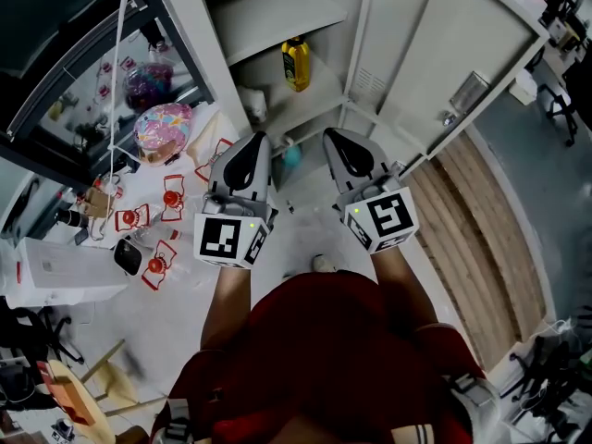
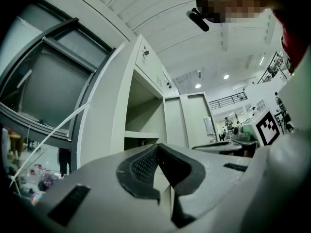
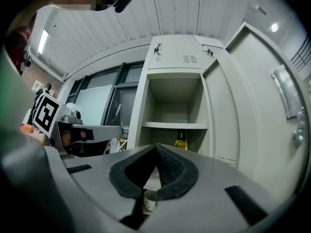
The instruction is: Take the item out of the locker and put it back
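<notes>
Ahead of left gripper and right gripper: locker door open for access, yellow bottle upright on shelf, well beyond tips. Both jaws closed, empty, level. Fits pre-reach or bottle already returned.

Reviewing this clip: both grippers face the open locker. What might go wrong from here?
1. The right gripper and left gripper both have jaws together; reaching in like that would likely push the yellow bottle over rather than grip it.
2. The bottle stands close under a shelf; lifting it may knock the shelf.
3. The open door beside the right gripper may get bumped.
</notes>
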The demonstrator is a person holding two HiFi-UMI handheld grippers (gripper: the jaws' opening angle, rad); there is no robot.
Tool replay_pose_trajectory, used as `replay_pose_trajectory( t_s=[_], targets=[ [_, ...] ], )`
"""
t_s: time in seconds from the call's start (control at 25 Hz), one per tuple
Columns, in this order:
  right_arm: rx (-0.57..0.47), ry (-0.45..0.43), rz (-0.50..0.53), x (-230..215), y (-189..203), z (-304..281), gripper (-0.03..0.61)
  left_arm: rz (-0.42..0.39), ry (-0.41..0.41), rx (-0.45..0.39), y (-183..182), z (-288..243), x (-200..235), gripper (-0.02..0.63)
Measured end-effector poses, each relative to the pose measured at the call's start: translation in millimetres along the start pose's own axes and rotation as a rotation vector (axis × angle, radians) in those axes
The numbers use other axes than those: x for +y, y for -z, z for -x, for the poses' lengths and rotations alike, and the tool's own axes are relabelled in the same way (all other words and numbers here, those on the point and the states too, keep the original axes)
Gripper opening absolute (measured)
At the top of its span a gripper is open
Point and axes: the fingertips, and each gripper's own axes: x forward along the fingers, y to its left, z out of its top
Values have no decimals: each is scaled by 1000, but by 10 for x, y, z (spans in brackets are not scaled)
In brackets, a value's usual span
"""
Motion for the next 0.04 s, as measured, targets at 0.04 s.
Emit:
replay_pose_trajectory(
  t_s=[0.04],
  targets=[
    [1, 1, 0, 7, 4, 2, -3, 1, 0, -1, 0, 7, 4, 6]
  ],
)
